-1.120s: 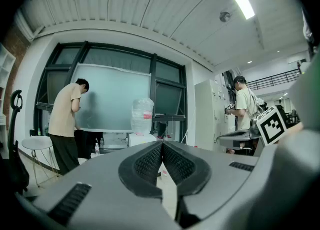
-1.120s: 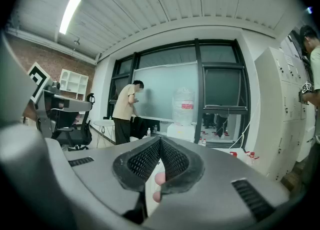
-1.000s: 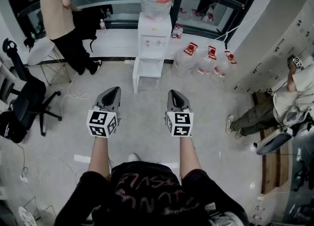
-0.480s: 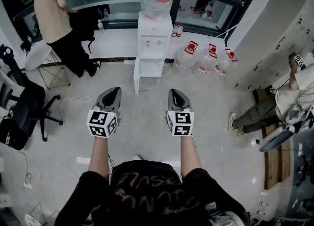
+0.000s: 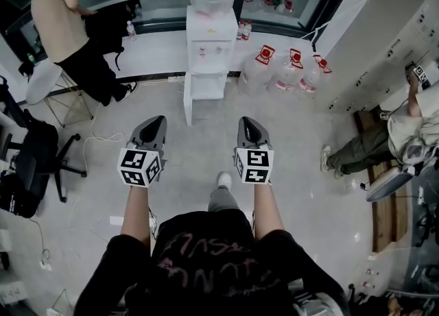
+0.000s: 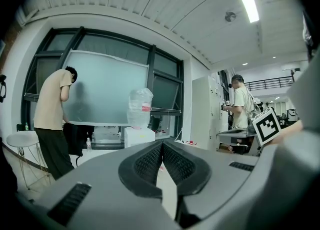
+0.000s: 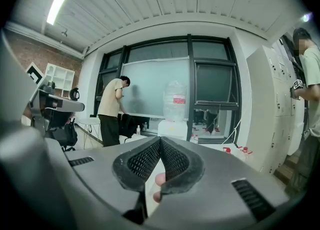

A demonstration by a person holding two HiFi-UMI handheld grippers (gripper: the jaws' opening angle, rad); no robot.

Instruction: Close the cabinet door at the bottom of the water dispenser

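L gripper [image 5: 158, 122], R gripper [image 5: 246, 122] — both shut, empty (same as before) — water dispenser [image 5: 209, 40] now closer

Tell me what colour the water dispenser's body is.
White. The water dispenser shows best in the head view.

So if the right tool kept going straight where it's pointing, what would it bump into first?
Nothing close: bare floor lies ahead of the right tool. Its line runs roughly to the dispenser, so probably that, low down, or the floor just before it. Depth is unclear.
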